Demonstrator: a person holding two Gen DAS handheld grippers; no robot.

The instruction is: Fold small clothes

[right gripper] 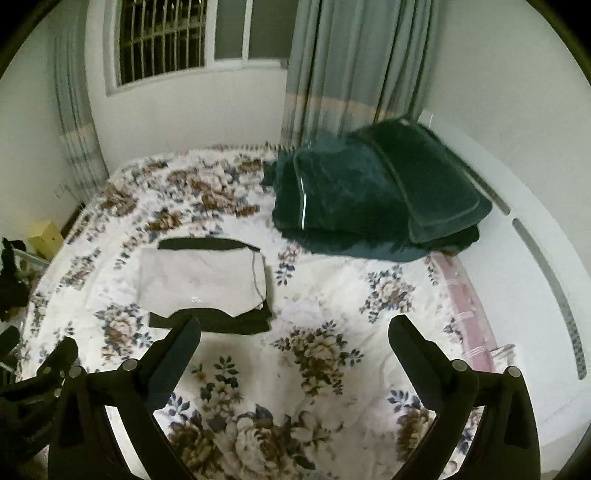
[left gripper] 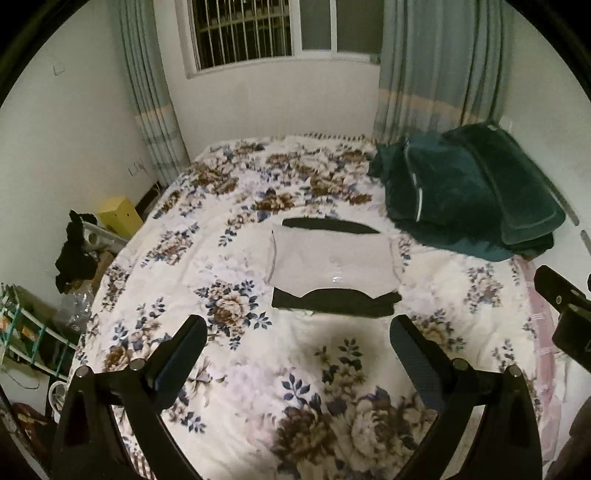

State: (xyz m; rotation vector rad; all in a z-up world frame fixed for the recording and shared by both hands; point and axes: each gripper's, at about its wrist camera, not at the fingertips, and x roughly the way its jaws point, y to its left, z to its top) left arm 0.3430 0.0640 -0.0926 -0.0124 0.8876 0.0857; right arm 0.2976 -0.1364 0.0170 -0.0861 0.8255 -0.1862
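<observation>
The small clothes lie in the middle of the bed as a neat flat stack: a pale grey garment folded into a rectangle on top of a black garment, whose edges show along the near side and again as a dark strip at the far side. The stack rests on a flowered quilt, nearer the left side of the bed in the right wrist view, and nothing is touching it. Both tools hang over the near part of the quilt, short of the stack. The left gripper has its jaws spread wide and empty, pointing almost straight at the near edge of the black garment; the right gripper is likewise spread and holds nothing, with the stack off to its left and its left finger overlapping the black edge only in the picture. Farther right, a pile of dark green blankets sits against the far right of the bed, well apart from the stack, and curtains flank a barred window. Judging from this, the folding looks close to done. The risk is that a finger catches only the top grey layer, or drags along the soft quilt, and pulls the stack askew or opens a fold.
</observation>
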